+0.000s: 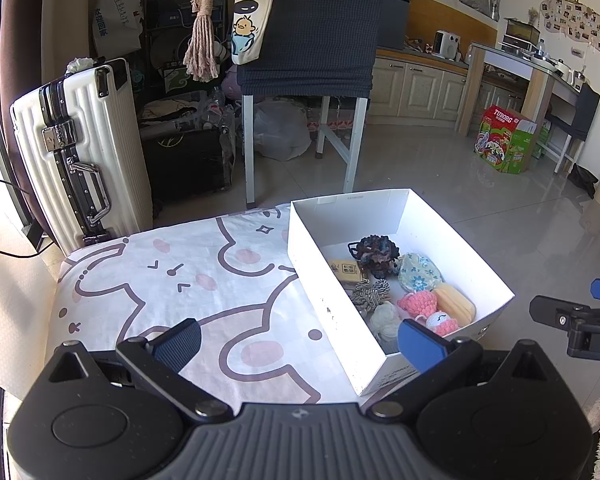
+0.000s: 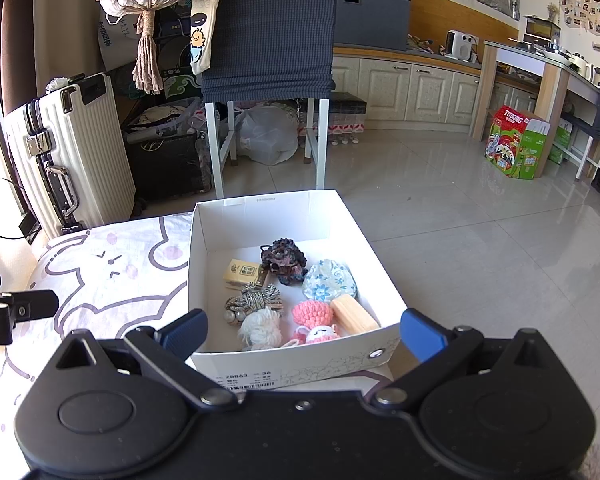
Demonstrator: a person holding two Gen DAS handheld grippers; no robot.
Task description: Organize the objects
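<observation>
A white cardboard box (image 2: 284,364) stands on a cushion with a pink cartoon print (image 1: 172,280). The box also shows in the left wrist view (image 1: 312,272). It holds several small items: a dark crocheted piece (image 2: 284,260), a blue floral pouch (image 2: 329,284), a pink crocheted piece (image 2: 312,313), a beige block (image 2: 354,316), a white pom-pom (image 2: 260,328), a striped bow (image 2: 256,300) and a small printed card box (image 2: 242,273). My left gripper (image 1: 298,344) is open and empty, over the cushion at the box's near left corner. My right gripper (image 2: 304,334) is open and empty, its fingers straddling the box's near wall.
A white suitcase (image 1: 76,152) stands left of the cushion. A chair with a dark cover (image 2: 272,32) and bags under it stand behind the box. Tiled floor (image 2: 480,240) lies to the right, with a Tuborg carton (image 2: 514,142) and kitchen cabinets beyond.
</observation>
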